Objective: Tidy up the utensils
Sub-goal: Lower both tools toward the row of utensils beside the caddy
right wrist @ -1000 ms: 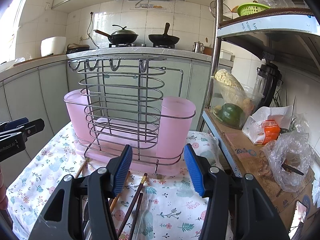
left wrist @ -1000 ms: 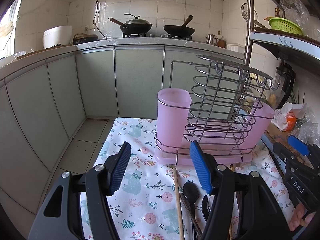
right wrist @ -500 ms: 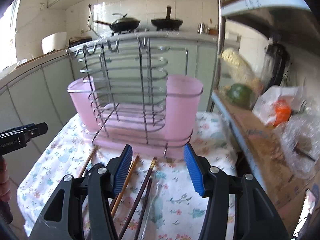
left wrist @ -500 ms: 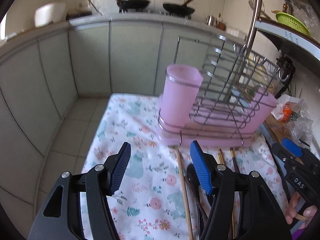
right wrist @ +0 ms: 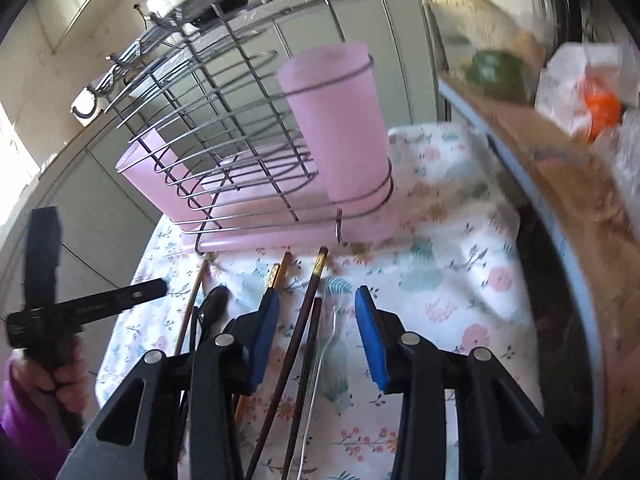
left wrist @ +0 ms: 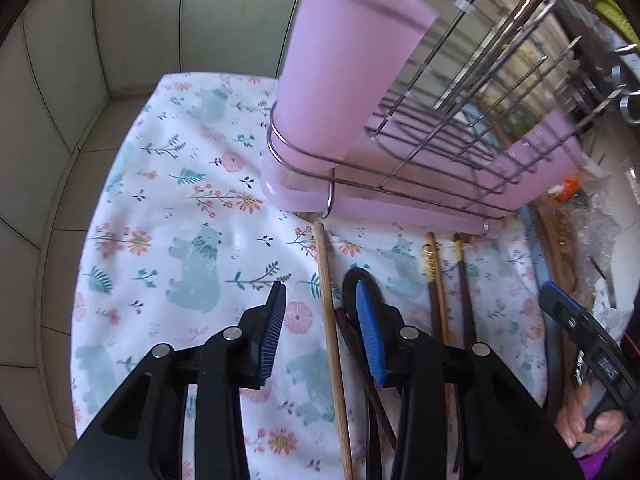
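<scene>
Plainly both grippers — left gripper (left wrist: 320, 300) straddling the chopstick (left wrist: 332, 320), right gripper (right wrist: 316, 308) straddling the fork (right wrist: 320, 356) on the cloth (left wrist: 180, 208) — are closing ungripped, risking pinching neighbouring sticks together.

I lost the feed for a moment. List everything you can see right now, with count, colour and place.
Utensil rack: one, chrome wire, far end of cloth.
Holder cups: two, pink, at the rack's ends.
Tablecloth: one, white floral.
Light chopstick: one, pale wood, between the left claw's fingers.
Dark chopsticks: several, brown, between the right claw's fingers.
Spoon: one, black, left of them.
Fork: one, silver, beside the dark chopsticks.
Left claw: blue pads, just closing, not gripping.
Right claw: blue pads, just closing, not gripping.
</scene>
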The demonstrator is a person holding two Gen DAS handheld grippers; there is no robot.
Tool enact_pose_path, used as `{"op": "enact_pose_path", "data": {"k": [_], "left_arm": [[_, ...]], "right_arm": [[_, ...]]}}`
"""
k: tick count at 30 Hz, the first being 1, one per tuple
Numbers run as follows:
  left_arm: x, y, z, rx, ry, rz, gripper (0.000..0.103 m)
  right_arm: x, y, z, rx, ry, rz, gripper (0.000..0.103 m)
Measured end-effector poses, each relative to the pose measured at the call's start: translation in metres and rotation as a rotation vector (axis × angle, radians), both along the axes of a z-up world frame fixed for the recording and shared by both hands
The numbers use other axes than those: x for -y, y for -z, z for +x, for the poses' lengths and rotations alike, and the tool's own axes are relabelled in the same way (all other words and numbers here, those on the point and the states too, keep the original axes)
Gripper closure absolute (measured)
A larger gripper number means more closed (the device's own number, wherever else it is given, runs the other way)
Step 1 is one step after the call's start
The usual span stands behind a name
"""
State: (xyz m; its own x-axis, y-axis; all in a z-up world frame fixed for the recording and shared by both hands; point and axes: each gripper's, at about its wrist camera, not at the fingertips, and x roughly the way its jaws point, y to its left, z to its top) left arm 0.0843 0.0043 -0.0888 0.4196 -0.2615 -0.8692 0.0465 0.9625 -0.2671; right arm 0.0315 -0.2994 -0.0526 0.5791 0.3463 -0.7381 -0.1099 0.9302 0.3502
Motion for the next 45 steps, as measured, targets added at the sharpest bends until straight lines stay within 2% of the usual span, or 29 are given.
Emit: {"op": "enact_pose_path", "data": {"k": [1, 3, 6, 8, 11, 14, 20, 26, 29, 31, 33, 34, 42, 45], "left_arm": [[0.003, 0.003, 0.003, -0.007, 0.005, 0.005, 0.066], [0.008, 0.013, 0.011, -0.018, 0.0, 0.045, 0.068], [0.007, 0.026, 0.02, -0.058, -0.006, 0.026, 0.09], [0.005, 0.033, 0.022, -0.068, -0.016, -0.009, 0.095], [0.005, 0.035, 0.022, -0.051, -0.005, -0.006, 0.103], [-0.001, 0.035, 0.023, -0.056, -0.015, 0.009, 0.103], [-0.027, 0.035, 0.014, -0.067, -0.06, -0.01, 0.103], [-0.03, 0.026, 0.008, -0.084, -0.047, -0.102, 0.103], [-0.022, 0.021, 0.012, -0.089, -0.025, -0.109, 0.103], [-0.015, 0.023, 0.014, -0.077, -0.017, -0.079, 0.101], [-0.004, 0.029, 0.021, -0.092, -0.019, -0.057, 0.1], [-0.001, 0.032, 0.023, -0.1, -0.021, -0.056, 0.1], [0.015, 0.038, 0.036, -0.101, -0.014, -0.039, 0.099], [0.005, 0.038, 0.038, -0.14, -0.048, -0.111, 0.099]], "right_arm": [[0.001, 0.003, 0.001, -0.014, -0.001, 0.011, 0.065], [0.003, 0.007, 0.004, -0.04, -0.004, 0.032, 0.072], [0.007, 0.015, 0.008, -0.082, 0.002, 0.058, 0.077], [0.008, 0.022, 0.011, -0.11, -0.001, 0.073, 0.077], [0.003, 0.031, 0.014, -0.141, -0.019, 0.084, 0.076], [-0.004, 0.038, 0.016, -0.158, -0.026, 0.059, 0.075], [-0.012, 0.056, 0.019, -0.219, -0.027, 0.008, 0.073], [-0.027, 0.056, 0.013, -0.181, -0.048, -0.093, 0.074], [-0.037, 0.057, 0.013, -0.174, -0.082, -0.101, 0.075], [-0.05, 0.06, 0.013, -0.144, -0.098, -0.173, 0.077], [-0.053, 0.061, 0.014, -0.127, -0.085, -0.206, 0.087], [-0.053, 0.062, 0.016, -0.124, -0.075, -0.214, 0.088], [-0.015, 0.06, 0.021, -0.162, -0.002, -0.132, 0.091], [-0.001, 0.058, 0.021, -0.174, 0.017, -0.092, 0.091]]}}
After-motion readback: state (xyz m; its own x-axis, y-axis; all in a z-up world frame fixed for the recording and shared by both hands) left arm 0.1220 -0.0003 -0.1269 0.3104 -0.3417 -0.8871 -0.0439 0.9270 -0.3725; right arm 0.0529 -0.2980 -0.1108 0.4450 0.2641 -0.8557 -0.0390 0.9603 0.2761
